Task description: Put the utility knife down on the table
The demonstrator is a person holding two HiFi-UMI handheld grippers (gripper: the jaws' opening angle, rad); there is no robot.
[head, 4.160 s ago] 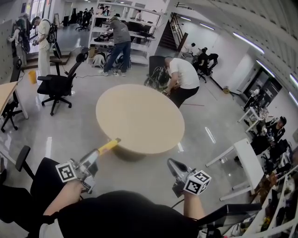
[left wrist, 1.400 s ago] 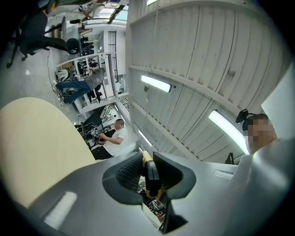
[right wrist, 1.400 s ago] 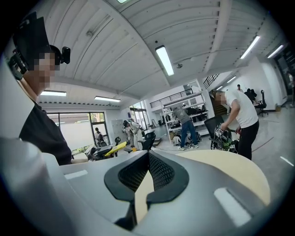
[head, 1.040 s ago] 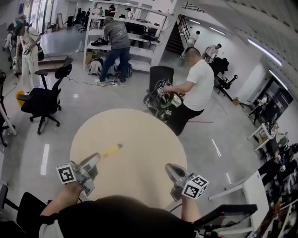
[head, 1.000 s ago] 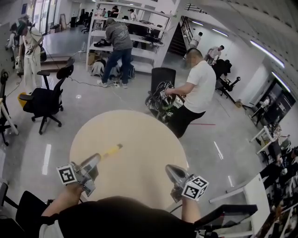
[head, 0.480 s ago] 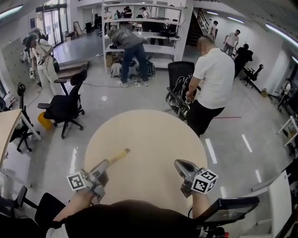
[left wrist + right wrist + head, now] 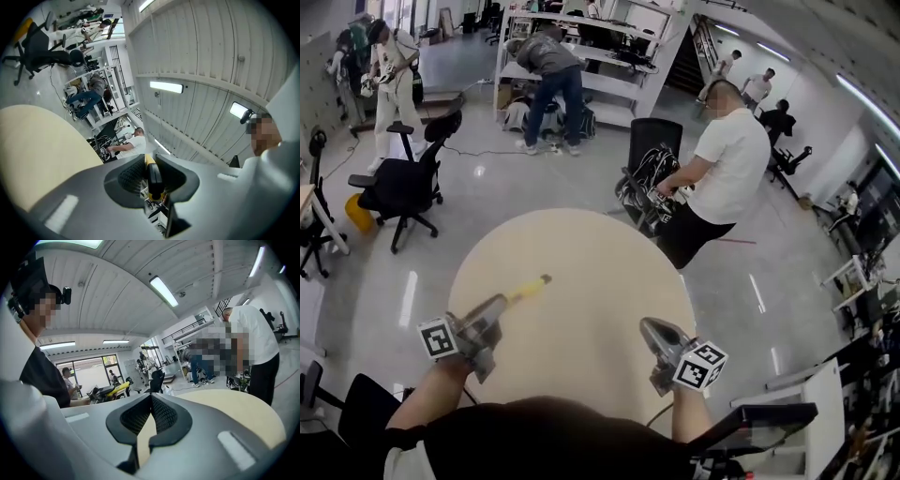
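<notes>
A yellow utility knife (image 7: 528, 287) sticks out forward from my left gripper (image 7: 500, 302), above the near left part of the round beige table (image 7: 581, 253). In the left gripper view the jaws of the left gripper (image 7: 151, 161) are shut on the knife (image 7: 153, 174), with the table (image 7: 37, 150) to their left. My right gripper (image 7: 649, 325) hangs over the table's near right part. In the right gripper view its tips (image 7: 151, 395) meet with nothing between them, and the table (image 7: 234, 411) lies beyond.
A person in a white shirt (image 7: 727, 159) bends over a black chair with gear (image 7: 649, 183) just past the table's far edge. A black office chair (image 7: 403, 183) stands at the left. Shelving and people (image 7: 553, 66) are farther back. A dark screen (image 7: 759, 427) is at my lower right.
Since the earliest frame the table has come much closer, and both grippers now hang over its near part. The knife stays in the left gripper, and the right gripper's jaws stay together.
</notes>
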